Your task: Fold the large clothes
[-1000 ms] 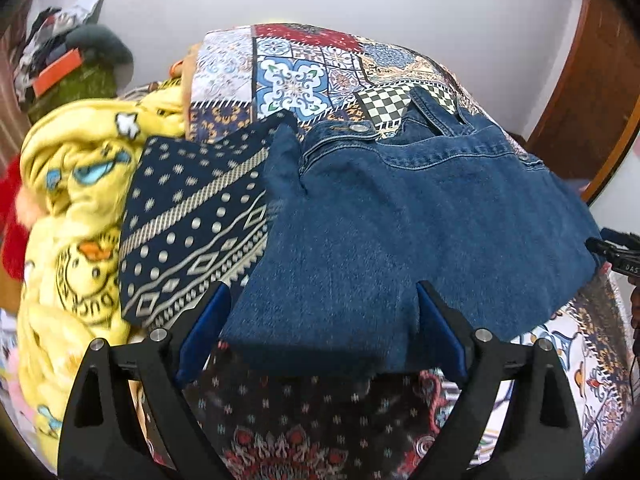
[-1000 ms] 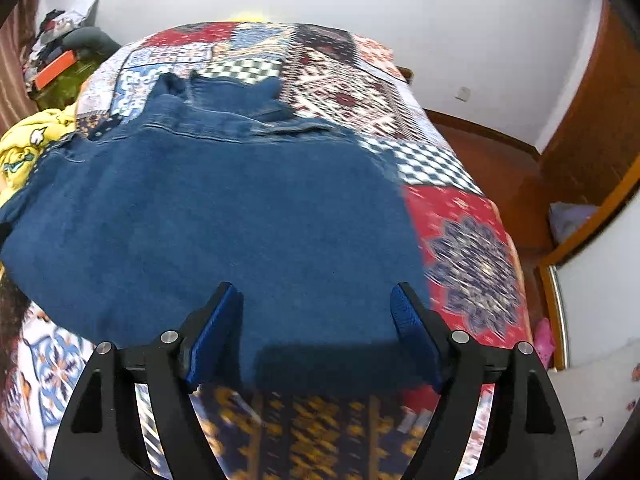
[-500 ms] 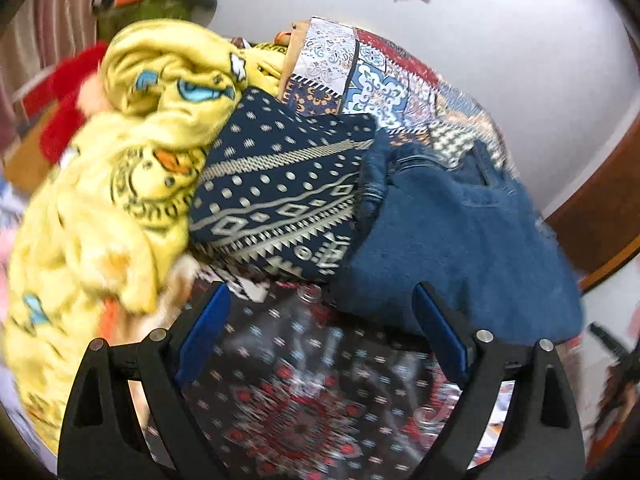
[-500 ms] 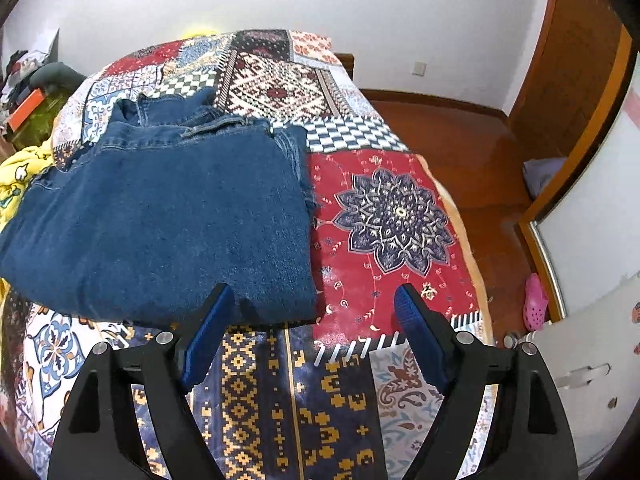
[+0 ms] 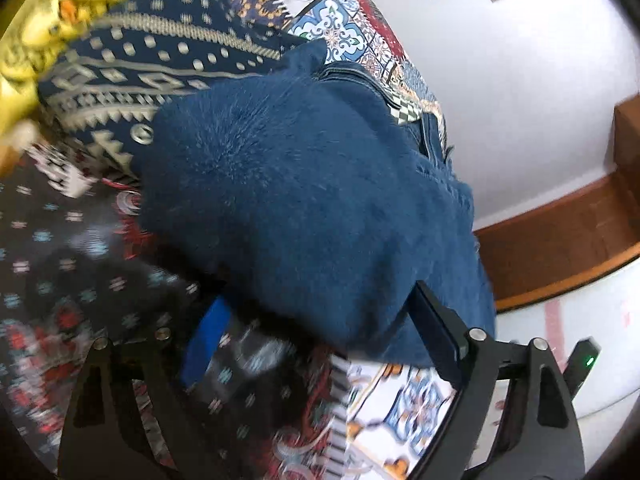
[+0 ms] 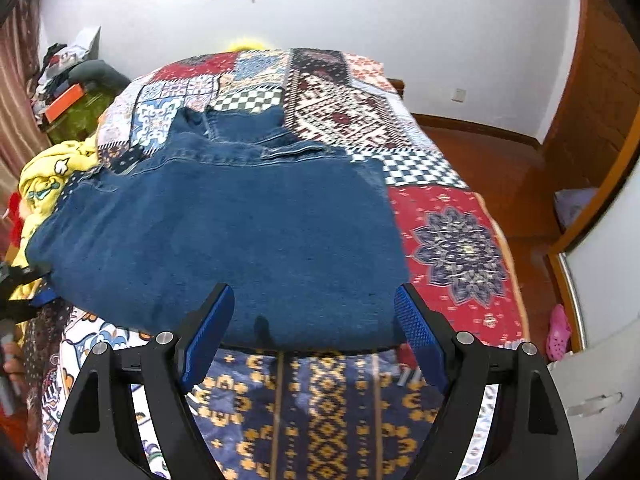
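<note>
A folded pair of blue jeans point(image 6: 240, 232) lies flat on the patchwork bedspread point(image 6: 452, 248); it also shows in the left wrist view point(image 5: 312, 200). My right gripper point(image 6: 316, 324) is open, its blue pads at the jeans' near edge, empty. My left gripper point(image 5: 320, 344) is open and tilted, at the jeans' left near corner, with the denim edge between the fingers. The left gripper point(image 6: 20, 280) shows at the far left edge of the right wrist view.
A navy patterned cloth point(image 5: 160, 60) and a yellow printed blanket point(image 6: 48, 176) lie left of the jeans. Clutter point(image 6: 68, 92) is piled at the far left by the wall. The wooden floor point(image 6: 500, 160) and a pink shoe point(image 6: 558, 332) are to the right of the bed.
The left gripper swung right and down toward the jeans' near corner, its view now tilted and blurred. The right gripper moved back in to the jeans' near edge. The jeans have not moved.
</note>
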`<state>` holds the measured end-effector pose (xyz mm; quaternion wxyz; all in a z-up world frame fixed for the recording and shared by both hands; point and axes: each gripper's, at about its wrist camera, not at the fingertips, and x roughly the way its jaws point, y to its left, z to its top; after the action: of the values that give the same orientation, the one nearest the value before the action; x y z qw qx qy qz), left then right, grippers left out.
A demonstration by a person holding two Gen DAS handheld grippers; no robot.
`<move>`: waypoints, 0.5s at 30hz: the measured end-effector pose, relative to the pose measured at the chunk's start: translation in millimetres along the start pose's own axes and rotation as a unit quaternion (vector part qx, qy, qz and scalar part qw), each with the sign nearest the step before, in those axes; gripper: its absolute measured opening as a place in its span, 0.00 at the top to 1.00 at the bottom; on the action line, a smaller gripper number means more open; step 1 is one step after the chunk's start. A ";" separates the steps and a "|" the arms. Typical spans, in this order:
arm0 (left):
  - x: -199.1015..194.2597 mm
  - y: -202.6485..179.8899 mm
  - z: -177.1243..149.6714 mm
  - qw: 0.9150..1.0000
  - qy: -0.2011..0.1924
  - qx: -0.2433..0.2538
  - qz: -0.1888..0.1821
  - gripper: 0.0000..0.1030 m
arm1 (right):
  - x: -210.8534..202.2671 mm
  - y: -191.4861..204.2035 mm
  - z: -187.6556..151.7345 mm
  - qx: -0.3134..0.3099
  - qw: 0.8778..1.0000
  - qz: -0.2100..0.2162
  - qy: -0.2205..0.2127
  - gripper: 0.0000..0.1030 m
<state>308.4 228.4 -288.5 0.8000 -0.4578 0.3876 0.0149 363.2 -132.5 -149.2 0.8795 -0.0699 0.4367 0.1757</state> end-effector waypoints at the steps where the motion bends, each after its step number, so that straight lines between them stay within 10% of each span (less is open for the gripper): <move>1: 4.6 1.3 1.7 1.000 -0.003 -0.008 -0.011 0.20 | 3.8 2.4 -0.1 0.000 1.000 0.003 0.004 0.23; 15: 9.5 -19.0 12.4 0.998 -0.059 -0.014 0.016 0.55 | 16.1 29.9 1.5 -0.026 0.999 0.018 0.033 0.23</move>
<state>329.8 223.5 -277.4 0.8145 -0.4610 0.3471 0.0601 362.1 -100.4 -160.1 0.8593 -0.0907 0.4620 0.2000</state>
